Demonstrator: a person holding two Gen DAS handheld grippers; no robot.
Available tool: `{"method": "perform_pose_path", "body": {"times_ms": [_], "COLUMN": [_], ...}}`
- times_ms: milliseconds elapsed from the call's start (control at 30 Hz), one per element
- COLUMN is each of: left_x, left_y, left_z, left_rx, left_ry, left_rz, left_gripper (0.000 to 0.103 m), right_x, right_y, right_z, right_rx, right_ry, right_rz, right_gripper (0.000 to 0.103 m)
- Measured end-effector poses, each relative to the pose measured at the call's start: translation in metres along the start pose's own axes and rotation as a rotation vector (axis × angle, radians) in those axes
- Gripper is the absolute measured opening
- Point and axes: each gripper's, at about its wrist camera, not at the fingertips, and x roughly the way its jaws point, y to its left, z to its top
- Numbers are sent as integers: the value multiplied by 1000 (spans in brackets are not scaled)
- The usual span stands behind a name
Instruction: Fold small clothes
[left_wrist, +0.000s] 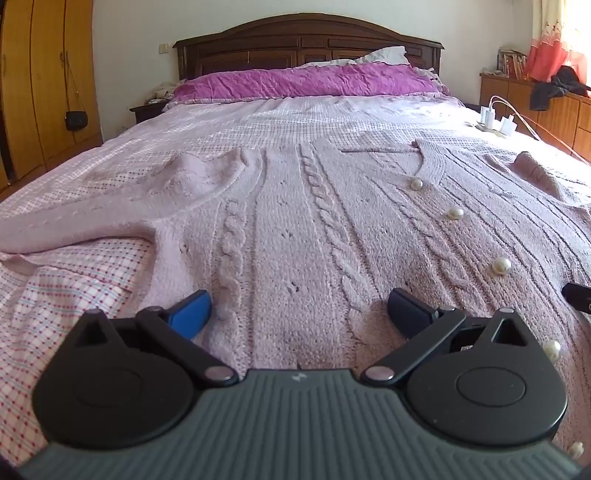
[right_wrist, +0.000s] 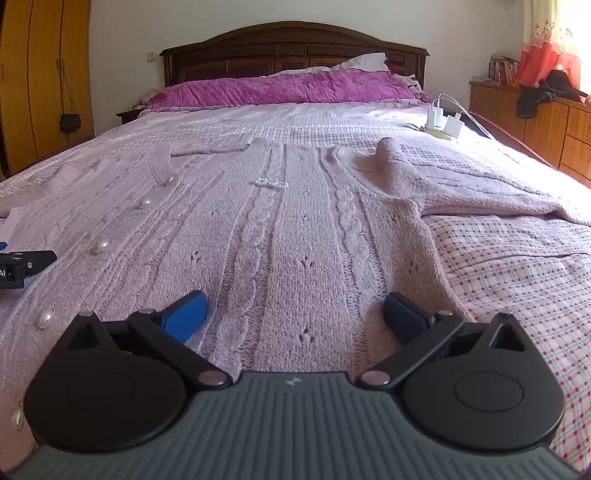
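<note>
Jaws wide on L gripper (left_wrist: 299, 314) & R gripper (right_wrist: 295, 314), over pink cardigan (left_wrist: 295, 221).

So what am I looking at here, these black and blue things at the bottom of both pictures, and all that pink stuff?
Those are two hand-held grippers, each with its own camera looking forward. One picture is from the left gripper, the other from the right gripper. Both have their blue-padded jaws spread open over a pale pink cable-knit cardigan with pearl buttons, spread flat on the checked pink bedsheet. Neither holds anything yet.
</note>
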Motion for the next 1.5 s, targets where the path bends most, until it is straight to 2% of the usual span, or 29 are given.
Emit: {"method": "perform_pose_path", "body": {"times_ms": [533,833,1033,1133,1267,1500], "left_x": [2,-2,-9,-13,-19,-18], "left_y": [2,-5,-2,-2,-4,-7], "left_z": [4,21,32,38,44,50], "left_rx": [-4,-11,-57,-78,-93,-101], "left_ry": [28,147,201,211,218,229], "left_rz": [3,41,25,20,25,56], "left_gripper": [103,103,103,103,103,103], "right_x": [4,-5,-17,-23,-28,-13], "right_y": [-3,-18,-41,-55,-79,-137], "right_z": [5,20,36,45,58,72], "right_rx": [27,95,210,238,235,295], "right_ry": [35,84,111,99,84,70], "right_rz": [20,113,247,285,293,233], "right_gripper": [103,103,103,103,103,103]}}
